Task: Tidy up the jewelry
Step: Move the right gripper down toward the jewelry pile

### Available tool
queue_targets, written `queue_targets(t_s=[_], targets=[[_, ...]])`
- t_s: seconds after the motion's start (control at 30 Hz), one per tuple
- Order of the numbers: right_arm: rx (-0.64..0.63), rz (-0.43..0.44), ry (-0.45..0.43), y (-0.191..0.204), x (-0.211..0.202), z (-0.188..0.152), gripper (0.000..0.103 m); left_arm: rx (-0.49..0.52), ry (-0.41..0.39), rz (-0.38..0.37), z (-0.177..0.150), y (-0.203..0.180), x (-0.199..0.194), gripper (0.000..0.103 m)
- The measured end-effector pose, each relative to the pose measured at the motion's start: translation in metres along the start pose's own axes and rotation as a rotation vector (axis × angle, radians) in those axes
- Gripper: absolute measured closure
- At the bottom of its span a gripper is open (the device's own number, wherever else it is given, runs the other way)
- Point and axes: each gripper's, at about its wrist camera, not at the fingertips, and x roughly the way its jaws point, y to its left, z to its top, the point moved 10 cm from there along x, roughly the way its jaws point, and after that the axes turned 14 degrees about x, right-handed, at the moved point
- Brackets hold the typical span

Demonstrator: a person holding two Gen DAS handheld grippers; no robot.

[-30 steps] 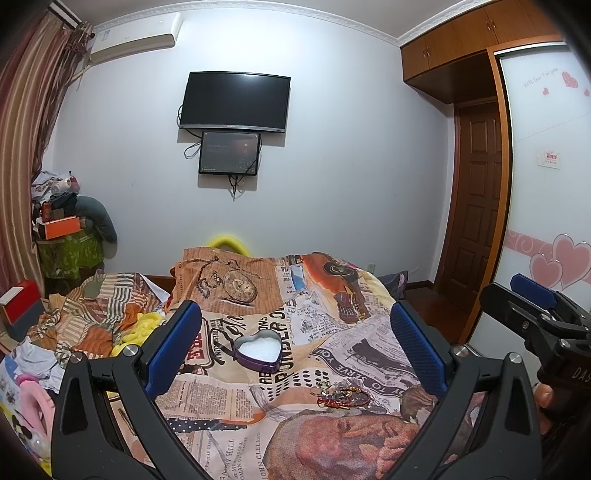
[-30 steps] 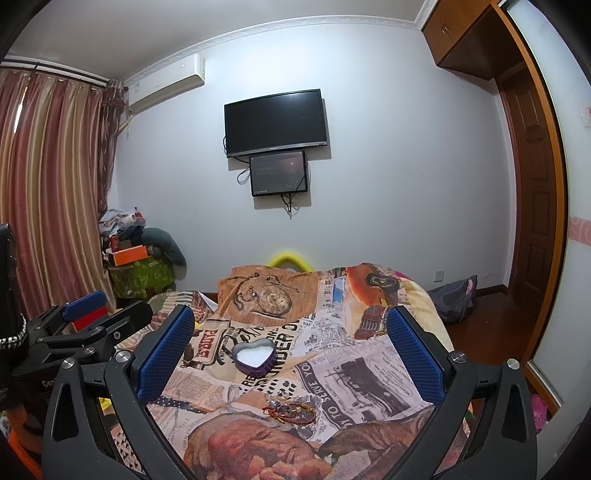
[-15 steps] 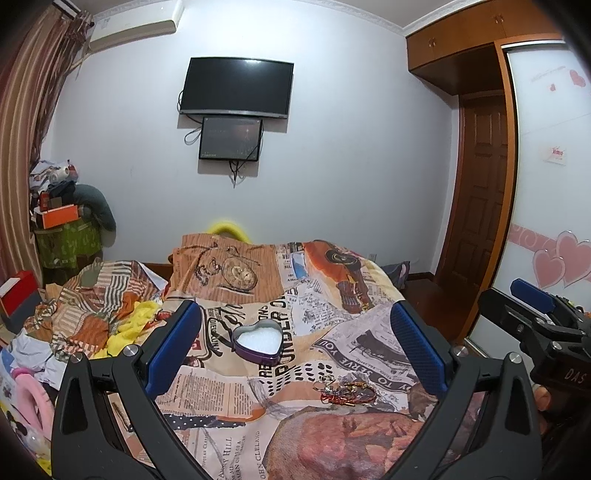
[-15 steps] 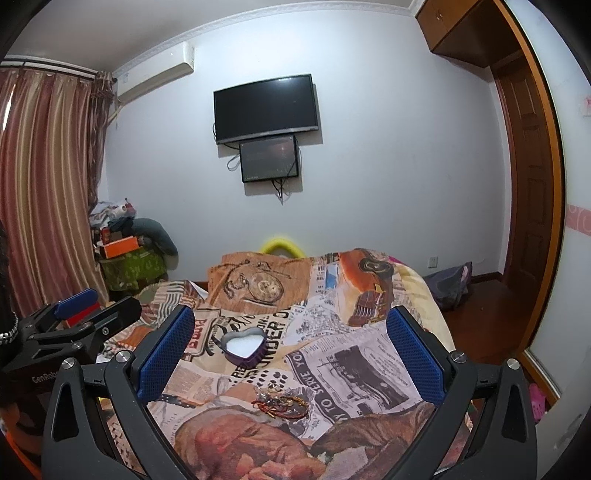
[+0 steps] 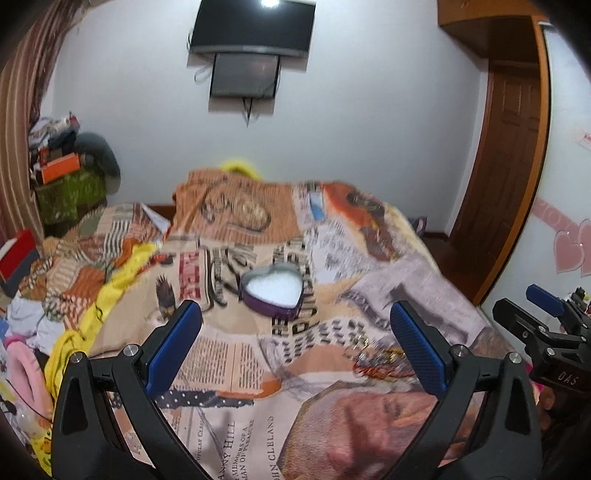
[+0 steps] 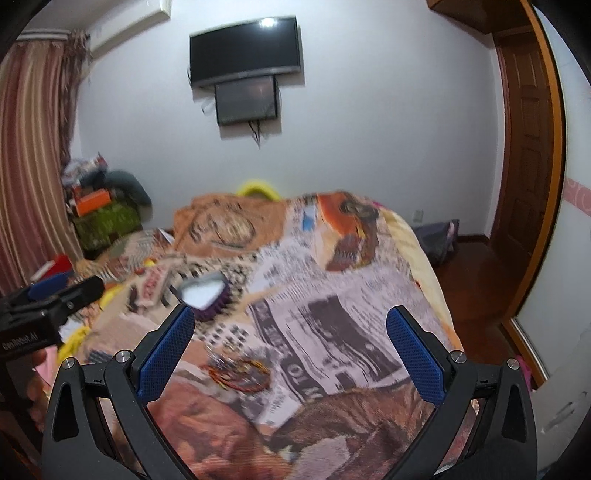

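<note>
A purple heart-shaped box (image 5: 272,291) with a white lining lies open on the patterned bedspread (image 5: 236,369); it also shows in the right wrist view (image 6: 205,297). A small tangle of red and gold jewelry (image 5: 380,363) lies on the bedspread in front of it, also in the right wrist view (image 6: 240,373). My left gripper (image 5: 295,343) is open and empty above the bed, short of the box. My right gripper (image 6: 290,347) is open and empty, with the jewelry between its fingers and nearer the left one. Each gripper shows at the edge of the other's view.
The bed's right edge drops to a wooden floor by a door (image 6: 524,155). Crumpled clothes and a yellow cloth (image 5: 107,288) lie on the bed's left side. A cluttered stand (image 5: 66,184) and curtains are at the far left. A TV (image 5: 255,26) hangs on the wall.
Both views have tilted down and moved closer to the bed. The box and jewelry appear larger and higher in view. Both grippers stay open.
</note>
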Motion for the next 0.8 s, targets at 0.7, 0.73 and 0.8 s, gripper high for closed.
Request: queue_targets(t_s=[0.7, 0.73, 0.8], targets=[[0.004, 0.155, 0.299, 0.009, 0.065, -0.047, 0.061, 0.087, 0.298, -0.247, -0.061, -0.047, 0.102, 0.055], [0.003, 0.163, 0.307, 0.011, 0.067, -0.049, 0.063, 0.082, 0.305, -0.264, -0.061, -0.051, 0.106, 0.057], [0.002, 0.173, 0.324, 0.013, 0.071, -0.051, 0.066, 0.049, 0.314, -0.302, -0.062, -0.059, 0.111, 0.062]])
